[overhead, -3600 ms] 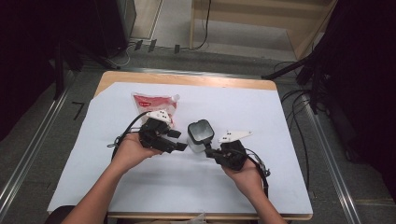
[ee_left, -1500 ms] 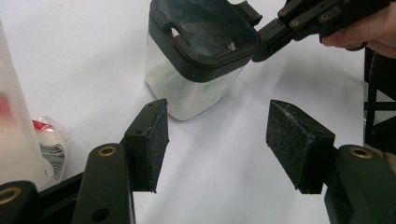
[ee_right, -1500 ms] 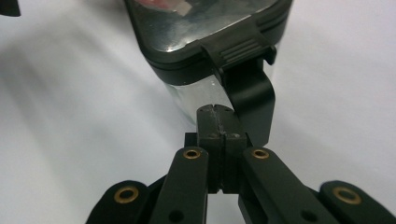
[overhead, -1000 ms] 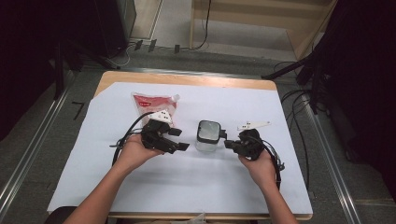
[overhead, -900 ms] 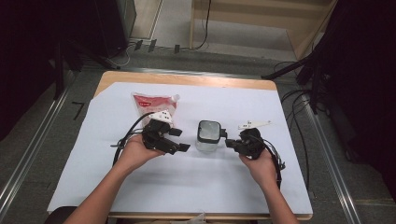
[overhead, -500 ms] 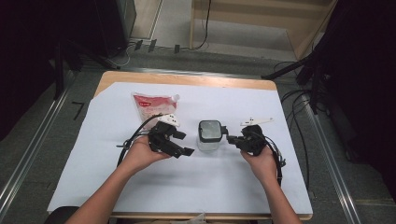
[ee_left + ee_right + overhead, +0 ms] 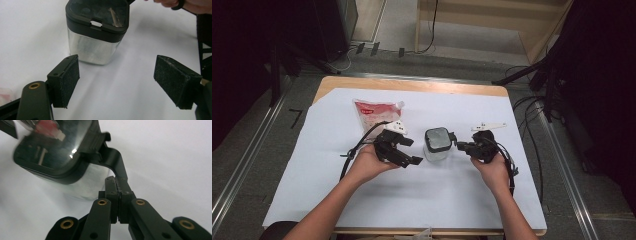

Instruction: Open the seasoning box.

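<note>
Left gripper [image 7: 116, 82] fingers have just been opening, empty, container [image 7: 96, 32] directly ahead; right gripper [image 7: 117, 192] fingers clamped, apparently on its lid tab [image 7: 116, 163].

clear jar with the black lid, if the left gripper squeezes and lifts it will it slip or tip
The clear jar has smooth, glossy walls, so it may slip a little, though the left gripper has rough pads that should help. It looks rigid, squarish and flat-bottomed, so unlikely to roll. The right gripper pinches its lid strap, so lifting could tilt it.
</note>
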Tool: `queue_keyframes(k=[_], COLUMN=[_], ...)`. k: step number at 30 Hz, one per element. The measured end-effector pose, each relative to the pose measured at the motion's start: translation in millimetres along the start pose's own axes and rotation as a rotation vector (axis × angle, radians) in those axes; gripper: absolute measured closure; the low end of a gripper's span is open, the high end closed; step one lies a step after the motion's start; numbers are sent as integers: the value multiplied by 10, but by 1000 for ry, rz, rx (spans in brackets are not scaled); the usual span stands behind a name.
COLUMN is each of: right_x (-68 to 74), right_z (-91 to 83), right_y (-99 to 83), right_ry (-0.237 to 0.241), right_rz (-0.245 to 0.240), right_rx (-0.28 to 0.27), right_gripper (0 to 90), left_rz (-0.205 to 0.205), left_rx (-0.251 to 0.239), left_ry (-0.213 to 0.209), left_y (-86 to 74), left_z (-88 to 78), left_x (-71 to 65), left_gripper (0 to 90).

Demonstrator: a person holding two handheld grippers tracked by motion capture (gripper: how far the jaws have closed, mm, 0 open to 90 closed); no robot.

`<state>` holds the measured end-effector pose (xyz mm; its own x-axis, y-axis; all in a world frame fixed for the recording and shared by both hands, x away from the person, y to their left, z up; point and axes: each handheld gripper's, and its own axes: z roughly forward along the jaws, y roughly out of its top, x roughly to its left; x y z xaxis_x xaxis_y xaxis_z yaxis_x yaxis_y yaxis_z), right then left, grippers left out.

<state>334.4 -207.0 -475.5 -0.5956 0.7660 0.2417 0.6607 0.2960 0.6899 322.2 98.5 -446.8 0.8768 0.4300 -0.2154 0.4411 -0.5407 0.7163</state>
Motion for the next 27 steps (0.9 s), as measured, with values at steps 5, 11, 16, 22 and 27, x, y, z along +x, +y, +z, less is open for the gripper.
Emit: queue_keyframes(k=[5, 11, 16, 22, 27], right_x=[6, -2, -23, -46, -56], right_z=[-67, -71, -77, -74, -40], right_y=[26, 66, 91, 120, 134], right_ry=[0, -9, 6, 11, 23], right_rz=[4, -5, 4, 16, 19], right_rx=[-33, -44, -47, -48, -38], right_gripper=[895, 893, 893, 889, 896], left_rz=[27, 63, 37, -25, 3], left_rx=[6, 32, 26, 44, 62], left_ry=[12, 99, 49, 40, 53], left_y=[75, 145, 172, 194, 210], left_z=[37, 98, 186, 262, 326], left_x=[-37, -93, -61, 23, 53], left_gripper=[211, 150, 161, 213, 161])
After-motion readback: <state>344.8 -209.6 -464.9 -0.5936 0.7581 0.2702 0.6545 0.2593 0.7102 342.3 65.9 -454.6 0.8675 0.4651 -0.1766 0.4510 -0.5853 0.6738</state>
